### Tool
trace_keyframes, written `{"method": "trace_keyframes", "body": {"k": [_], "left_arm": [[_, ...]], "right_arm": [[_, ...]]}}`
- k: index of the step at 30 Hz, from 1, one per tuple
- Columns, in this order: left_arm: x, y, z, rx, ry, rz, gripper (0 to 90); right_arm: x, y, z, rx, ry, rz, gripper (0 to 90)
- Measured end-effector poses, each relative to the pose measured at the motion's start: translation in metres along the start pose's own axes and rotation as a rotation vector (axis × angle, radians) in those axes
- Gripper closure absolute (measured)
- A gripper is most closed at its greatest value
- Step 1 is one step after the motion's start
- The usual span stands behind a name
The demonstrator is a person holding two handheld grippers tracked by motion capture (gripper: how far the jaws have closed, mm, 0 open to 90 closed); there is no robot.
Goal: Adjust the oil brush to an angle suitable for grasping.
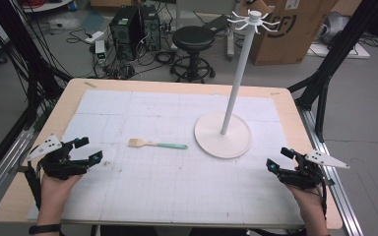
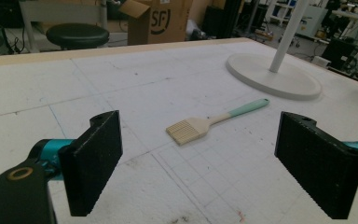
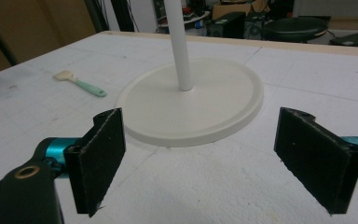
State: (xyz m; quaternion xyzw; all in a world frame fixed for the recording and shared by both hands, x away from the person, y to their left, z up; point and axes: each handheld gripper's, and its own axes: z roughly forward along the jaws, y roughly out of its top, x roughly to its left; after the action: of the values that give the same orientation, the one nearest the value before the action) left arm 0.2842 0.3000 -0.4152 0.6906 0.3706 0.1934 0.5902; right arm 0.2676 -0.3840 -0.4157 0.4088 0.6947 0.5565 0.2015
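Mint-and-wood brush [image 1: 156,144]: it lies flat on the white gridded mat [image 1: 128,191], left of the white stand [image 1: 223,135] and well apart from both of my grippers.
Long axis: I read it as running across the table, bristle end toward my left, mint handle toward the stand's round base.
Handling: I judge it light and stiff along the handle, with soft bristles that would splay if pinched; the handle looks smooth, so possibly a little slippery.
Where to hold: I would take the mint handle near its middle, jaws across its width, clear of the bristles.
Left gripper [image 1: 89,150]: jaws wide apart and empty, aimed at the brush, which sits ahead between them in the left gripper view.
Right gripper [image 1: 280,160]: jaws wide and empty too, facing the stand's base.
Hedge: from here I cannot tell whether the handle is flat or rounded.
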Motion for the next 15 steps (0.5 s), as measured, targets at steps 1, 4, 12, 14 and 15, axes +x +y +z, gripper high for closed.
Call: {"method": "trace_keyframes", "body": {"k": [1,4,12,14,15], "left_arm": [[0.0002,0.0001,-0.0002,0.000,0.002,0.001,15.6],[0.0001,0.0001,-0.0004,-0.001,0.000,0.002,15.6],[-0.0027,0.0005,0.0010,-0.007,-0.014,0.009,16.1],[-0.0028,0.0007,0.0011,-0.009,-0.018,0.010,16.1],[-0.0028,0.0008,0.0012,-0.012,-0.022,0.009,16.1]], "right_arm": [[-0.0009,-0.0002,-0.0006,-0.001,-0.002,0.002,15.7],[-0.0019,-0.0004,-0.0018,-0.003,-0.003,0.004,15.7],[-0.0032,0.0016,-0.0051,-0.015,-0.004,0.006,15.7],[-0.0033,0.0018,-0.0056,-0.015,-0.002,0.009,15.7],[-0.0034,0.0018,-0.0057,-0.015,-0.002,0.008,15.8]]}}
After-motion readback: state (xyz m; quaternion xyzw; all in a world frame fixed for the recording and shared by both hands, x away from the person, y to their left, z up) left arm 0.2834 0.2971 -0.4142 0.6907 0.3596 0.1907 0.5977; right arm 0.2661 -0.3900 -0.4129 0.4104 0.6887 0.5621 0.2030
